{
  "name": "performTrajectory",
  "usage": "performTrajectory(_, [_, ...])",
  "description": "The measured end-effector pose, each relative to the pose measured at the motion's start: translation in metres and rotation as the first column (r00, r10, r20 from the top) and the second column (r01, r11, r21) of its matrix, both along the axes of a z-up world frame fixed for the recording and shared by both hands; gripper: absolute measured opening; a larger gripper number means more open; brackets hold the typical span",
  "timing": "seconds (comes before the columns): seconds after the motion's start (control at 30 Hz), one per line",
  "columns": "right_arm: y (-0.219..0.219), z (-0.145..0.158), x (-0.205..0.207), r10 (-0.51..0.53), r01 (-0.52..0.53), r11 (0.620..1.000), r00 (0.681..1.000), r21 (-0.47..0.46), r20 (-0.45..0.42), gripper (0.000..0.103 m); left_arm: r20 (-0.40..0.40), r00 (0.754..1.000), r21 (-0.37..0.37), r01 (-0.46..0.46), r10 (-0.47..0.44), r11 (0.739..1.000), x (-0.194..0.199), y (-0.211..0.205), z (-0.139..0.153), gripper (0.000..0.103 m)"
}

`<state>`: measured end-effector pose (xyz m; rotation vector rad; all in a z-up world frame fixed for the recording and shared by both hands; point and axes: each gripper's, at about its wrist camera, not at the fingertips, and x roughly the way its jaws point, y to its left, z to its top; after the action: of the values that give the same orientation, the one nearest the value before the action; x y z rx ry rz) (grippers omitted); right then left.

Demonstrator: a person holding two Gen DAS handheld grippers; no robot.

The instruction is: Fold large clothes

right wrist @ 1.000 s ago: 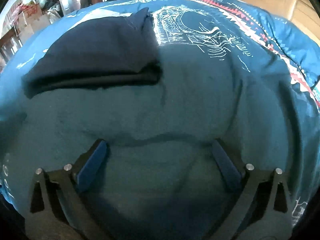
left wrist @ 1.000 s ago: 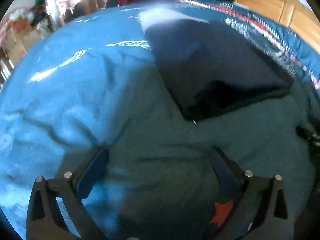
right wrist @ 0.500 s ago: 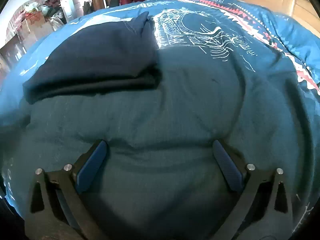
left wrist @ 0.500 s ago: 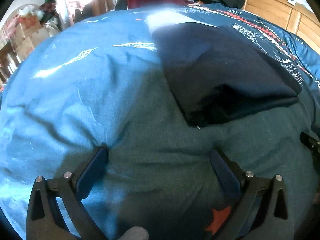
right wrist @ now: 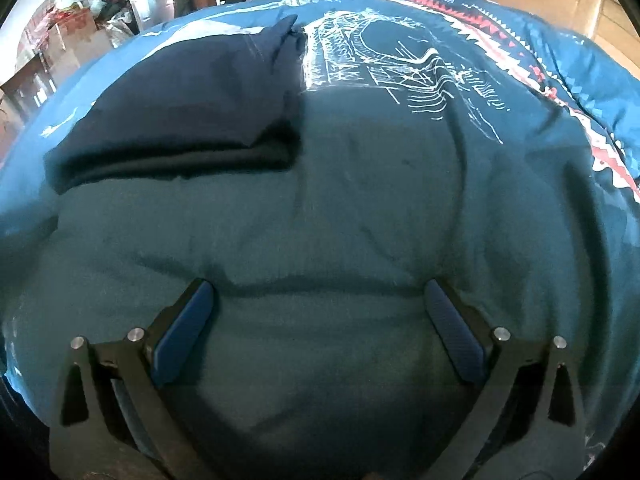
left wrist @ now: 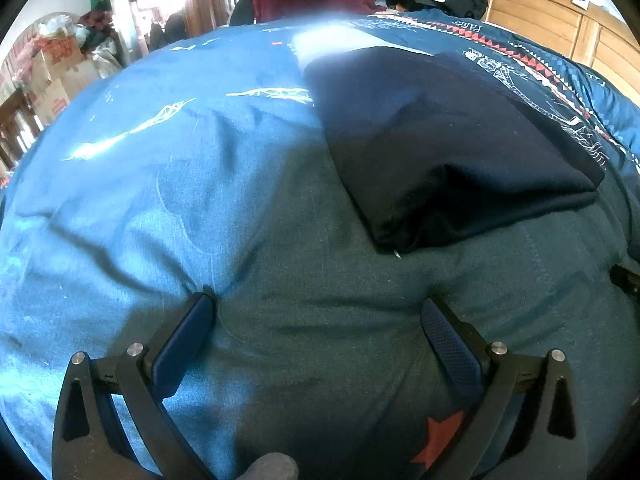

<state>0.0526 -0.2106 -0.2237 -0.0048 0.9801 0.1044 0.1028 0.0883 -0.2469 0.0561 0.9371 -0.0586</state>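
A dark navy garment [left wrist: 432, 148], already folded into a compact bundle, is being shown lying on a blue printed bedspread [left wrist: 180, 184] that covers a bed. In the left wrist view it is lying ahead and to the right of the left tool [left wrist: 318, 316]; in the right wrist view it [right wrist: 184, 112] is lying ahead and to the left of the right tool [right wrist: 320, 300]. Both tools are being held wide apart with nothing between their fingers, low over the bedspread and clear of the garment, and the left tool's fingertips seem to be pressing into the cover.

The folding is being judged as nearly done. The chief risk from here is that the bedspread is being caught instead of the garment, since the two cloths are close in colour and the cover is puffy and creased. Were the near edge of the bundle nudged or dragged by an open finger, its layers could be pulled loose and the fold spoiled.
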Motion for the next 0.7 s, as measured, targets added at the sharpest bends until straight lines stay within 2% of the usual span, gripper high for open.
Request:
performTrajectory(0.17, [0.001,0.002,-0.002,-0.001,0.001,1.000,1.000,-0.006,0.003,0.103,0.001,1.000,0.002,0.000,0.000,1.000,0.000,0.000,0.000,0.103])
performTrajectory(0.3, [-0.003,0.004,-0.009,-0.035,0.035,0.999,0.999,0.010,-0.029,0.103,0.001,1.000,0.005,0.000,0.000,1.000,0.000,0.000,0.001,0.103])
performTrajectory(0.7, [-0.005,0.002,-0.010,-0.052,0.052,0.999,0.999,0.015,-0.018,0.103,0.006,1.000,0.006,0.000,0.000,1.000,0.000,-0.001,0.000,0.103])
